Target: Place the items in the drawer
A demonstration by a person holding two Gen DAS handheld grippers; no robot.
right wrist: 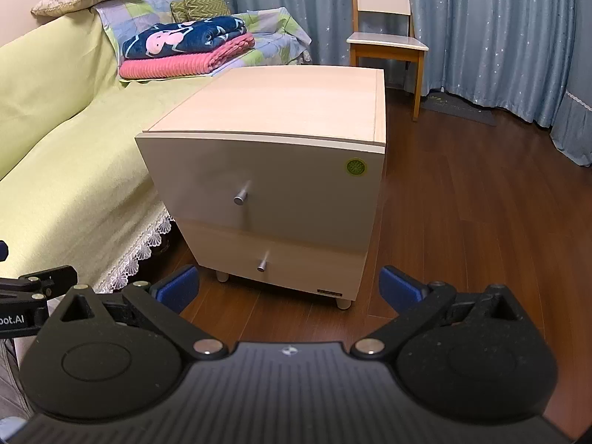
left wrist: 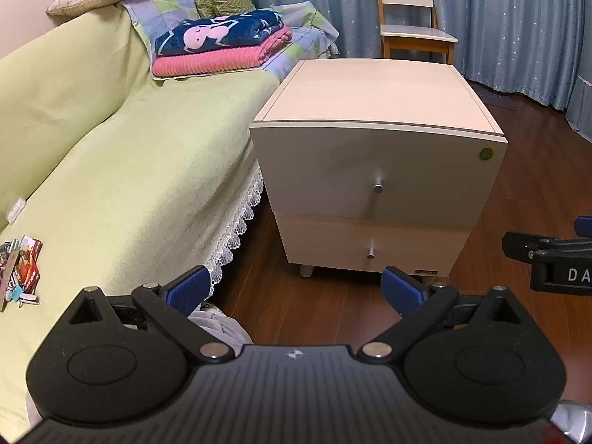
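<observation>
A pale wooden nightstand (left wrist: 377, 92) (right wrist: 281, 100) stands beside the sofa, both drawers closed. Its upper drawer has a metal knob (left wrist: 378, 185) (right wrist: 241, 197), and the lower drawer has one too (left wrist: 370, 253) (right wrist: 262, 265). Small items (left wrist: 20, 270), a red packet, cards and little batteries, lie on the sofa seat at the far left of the left wrist view. My left gripper (left wrist: 296, 290) is open and empty, held above the floor in front of the nightstand. My right gripper (right wrist: 288, 288) is open and empty too, a short way from the lower drawer.
A green-covered sofa (left wrist: 122, 170) (right wrist: 63, 170) with a lace hem fills the left. Folded blankets (left wrist: 222, 46) (right wrist: 185, 48) and cushions rest at its far end. A wooden chair (left wrist: 410, 26) (right wrist: 386, 33) stands before blue curtains. Dark wood floor (right wrist: 481, 222) lies right of the nightstand.
</observation>
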